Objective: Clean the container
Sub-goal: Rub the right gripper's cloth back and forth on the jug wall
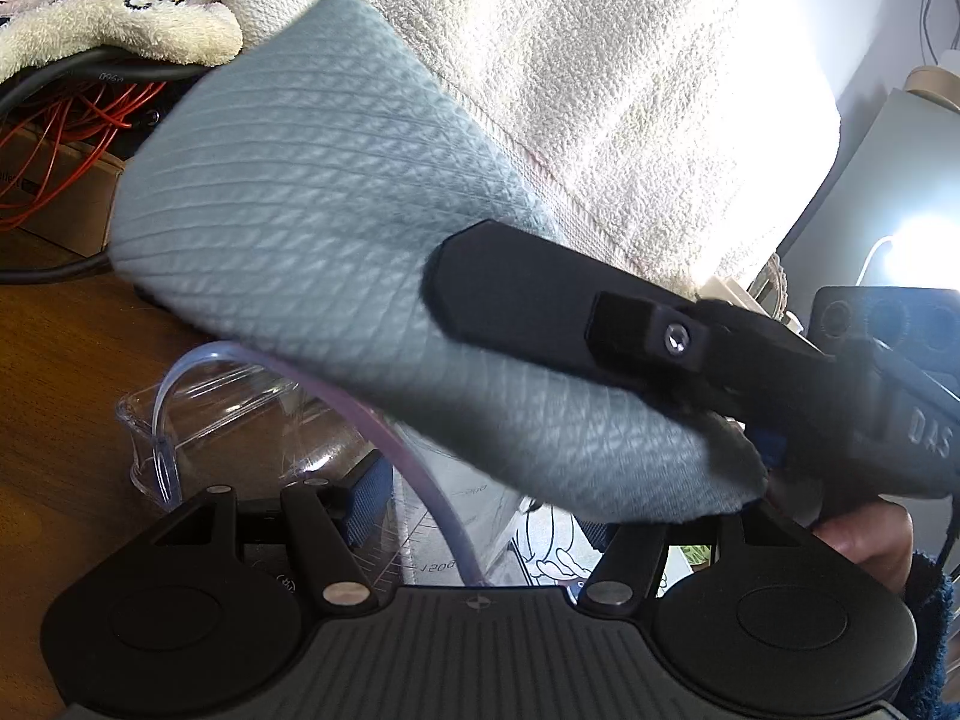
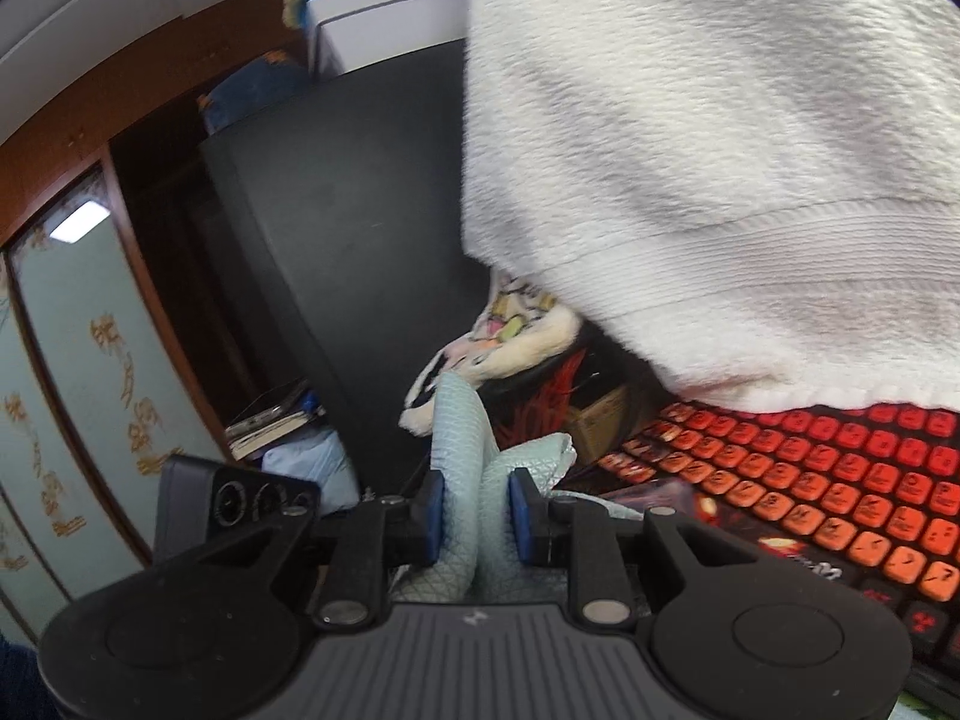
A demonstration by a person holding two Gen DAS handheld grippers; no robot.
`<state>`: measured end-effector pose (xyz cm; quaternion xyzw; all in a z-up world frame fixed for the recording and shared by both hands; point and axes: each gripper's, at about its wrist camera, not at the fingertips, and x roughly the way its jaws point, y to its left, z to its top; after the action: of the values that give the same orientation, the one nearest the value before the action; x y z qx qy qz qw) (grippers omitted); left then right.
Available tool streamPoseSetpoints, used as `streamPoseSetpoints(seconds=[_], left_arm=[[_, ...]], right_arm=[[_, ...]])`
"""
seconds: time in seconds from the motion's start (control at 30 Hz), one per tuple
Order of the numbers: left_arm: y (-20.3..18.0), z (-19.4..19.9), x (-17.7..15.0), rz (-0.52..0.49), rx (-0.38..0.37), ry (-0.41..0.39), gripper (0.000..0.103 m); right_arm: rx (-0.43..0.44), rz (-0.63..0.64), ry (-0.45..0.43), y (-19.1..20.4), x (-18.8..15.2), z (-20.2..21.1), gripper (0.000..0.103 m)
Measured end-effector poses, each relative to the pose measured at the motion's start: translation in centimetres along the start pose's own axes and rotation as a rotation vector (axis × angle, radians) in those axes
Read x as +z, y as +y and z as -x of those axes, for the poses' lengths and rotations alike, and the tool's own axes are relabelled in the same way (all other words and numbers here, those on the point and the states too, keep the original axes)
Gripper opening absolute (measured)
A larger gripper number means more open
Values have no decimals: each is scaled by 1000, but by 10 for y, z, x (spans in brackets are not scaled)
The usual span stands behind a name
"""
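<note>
Pale-green waffle cloth (image 2: 474, 468) pinched between blue pads (image 2: 521, 516) of right gripper (image 2: 477, 519), bunched and upright. Same cloth draped over clear plastic container (image 1: 198, 420) on brown wooden table (image 1: 54, 360). Left gripper (image 1: 480, 516) partly spread around container; contact with its walls hidden. White towel (image 2: 720, 150) hanging above red keyboard (image 2: 840, 480).

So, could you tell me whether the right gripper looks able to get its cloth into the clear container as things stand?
Probably yes: the right gripper is shut on the blue-grey cloth, which hangs just above the clear container, with nothing between them.
</note>
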<state>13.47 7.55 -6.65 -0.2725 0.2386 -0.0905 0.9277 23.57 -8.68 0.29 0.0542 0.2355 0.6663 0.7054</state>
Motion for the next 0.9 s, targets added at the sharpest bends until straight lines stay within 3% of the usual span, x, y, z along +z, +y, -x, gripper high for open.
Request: streamPoseSetpoints(seconds=[0.13,0.57,0.9], left_arm=[[0,0,0,0,0,0,62],[1,0,-1,0,0,0,62],[1,-1,-1,0,0,0,62]], right_arm=[[8,4,4,0,0,1,22],[-87,-57,-47,-22,4,13,22],[9,-10,1,-1,-1,0,22]])
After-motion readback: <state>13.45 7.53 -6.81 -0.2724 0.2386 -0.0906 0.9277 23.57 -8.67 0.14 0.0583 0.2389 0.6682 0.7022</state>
